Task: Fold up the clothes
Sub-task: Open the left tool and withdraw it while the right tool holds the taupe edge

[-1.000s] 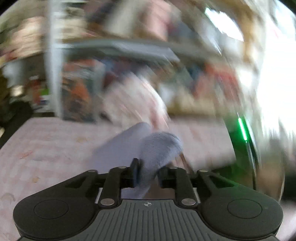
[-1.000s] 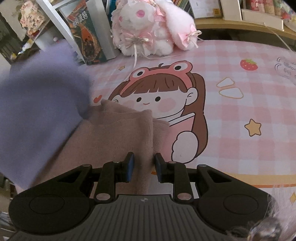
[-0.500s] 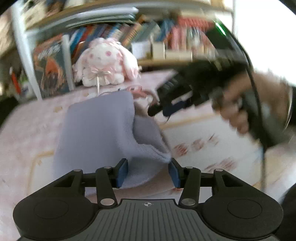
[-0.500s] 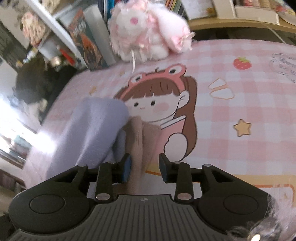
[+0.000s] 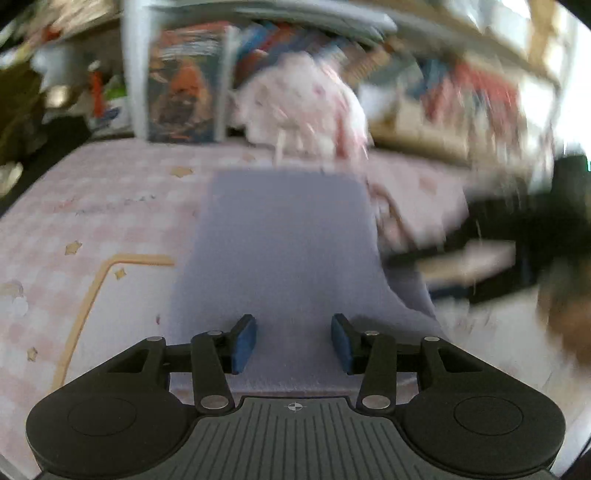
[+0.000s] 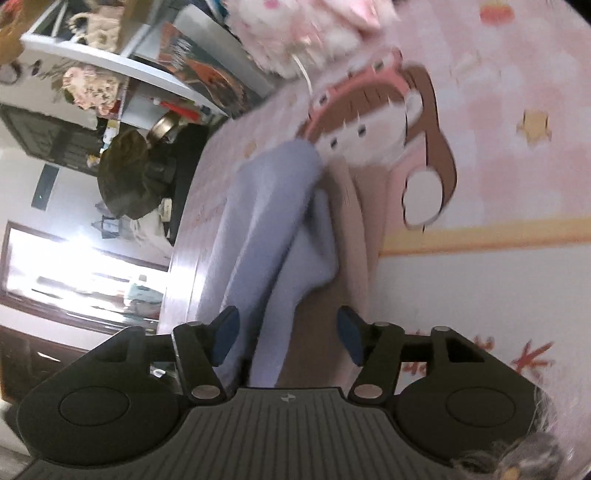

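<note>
i see the pink checked mat [image 5: 74,206] filling most of both views, printed with stars, a yellow border line and a cartoon girl [image 6: 391,122] in a frog headband. on it, in my left wrist view, the lavender knit garment [image 5: 284,251] lies flat as a broad panel running from between my fingers up toward the back edge of the mat. in my right wrist view, which is rolled hard to one side, the same lavender knit [image 6: 273,221] shows as thick folded layers, and a beige-pink knit piece [image 6: 364,229] lies right beside it, touching along its edge, partly over the cartoon print.

behind the mat there is a white shelf unit [image 5: 133,74] with books and a fluffy pink plush rabbit [image 5: 303,99], blurred in my left view; the rabbit [image 6: 306,29] also sits at the top of my right view.

my left gripper [image 5: 293,341] has its blue pads [image 5: 243,341] spread wide, hovering over the near end of the lavender panel with nothing pinched. my right gripper [image 6: 288,332] is spread as well, its pads [image 6: 349,332] on either side of the lavender and beige layers without clamping them. my other tool appears as a dark blur at the right edge of the left view; i cannot tell more of it.
</note>
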`<state>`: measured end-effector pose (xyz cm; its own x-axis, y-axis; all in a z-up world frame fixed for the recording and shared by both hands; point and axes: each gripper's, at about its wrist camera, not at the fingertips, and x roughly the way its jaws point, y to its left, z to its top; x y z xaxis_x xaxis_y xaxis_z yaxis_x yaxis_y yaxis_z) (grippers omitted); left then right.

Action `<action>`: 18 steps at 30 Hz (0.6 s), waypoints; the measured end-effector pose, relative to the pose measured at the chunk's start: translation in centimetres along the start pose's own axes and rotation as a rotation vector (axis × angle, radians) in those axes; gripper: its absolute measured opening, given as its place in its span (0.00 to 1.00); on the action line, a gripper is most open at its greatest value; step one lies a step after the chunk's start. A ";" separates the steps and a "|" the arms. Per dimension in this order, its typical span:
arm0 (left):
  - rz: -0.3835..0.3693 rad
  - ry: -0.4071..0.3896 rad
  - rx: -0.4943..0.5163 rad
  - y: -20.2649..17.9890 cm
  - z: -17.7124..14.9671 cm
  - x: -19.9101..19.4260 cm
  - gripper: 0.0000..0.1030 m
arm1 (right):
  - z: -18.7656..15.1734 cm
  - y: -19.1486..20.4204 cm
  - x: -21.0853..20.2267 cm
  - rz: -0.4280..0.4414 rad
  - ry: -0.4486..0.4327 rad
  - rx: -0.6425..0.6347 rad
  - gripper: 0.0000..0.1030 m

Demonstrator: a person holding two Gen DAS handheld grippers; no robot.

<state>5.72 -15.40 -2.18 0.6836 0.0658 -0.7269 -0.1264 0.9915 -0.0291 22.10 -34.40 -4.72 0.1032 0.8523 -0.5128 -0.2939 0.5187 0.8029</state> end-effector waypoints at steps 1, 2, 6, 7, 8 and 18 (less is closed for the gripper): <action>0.005 0.002 0.008 -0.4 -0.6 0.1 0.42 | 0.0 0.1 0.1 0.016 -0.010 0.002 0.57; 0.006 0.003 0.007 -0.6 -1.0 0.2 0.42 | -0.1 0.2 0.1 0.032 -0.020 0.004 0.58; -0.020 0.003 -0.028 0.0 -1.3 0.1 0.42 | -0.2 0.6 0.4 0.095 -0.060 0.011 0.60; -0.025 0.007 -0.022 0.2 -1.2 0.2 0.42 | -0.2 0.7 0.5 0.110 -0.070 0.013 0.61; -0.028 0.008 -0.020 0.3 -1.2 0.2 0.42 | -0.2 0.8 0.5 0.126 -0.080 0.015 0.60; -0.041 0.027 0.024 0.3 -1.0 0.4 0.43 | -0.9 1.8 -0.5 0.133 -0.177 -0.077 0.50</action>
<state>5.25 -15.21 -3.22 0.6681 0.0225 -0.7437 -0.0813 0.9958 -0.0428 20.68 -33.95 -3.29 0.2222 0.9148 -0.3374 -0.3868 0.4004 0.8307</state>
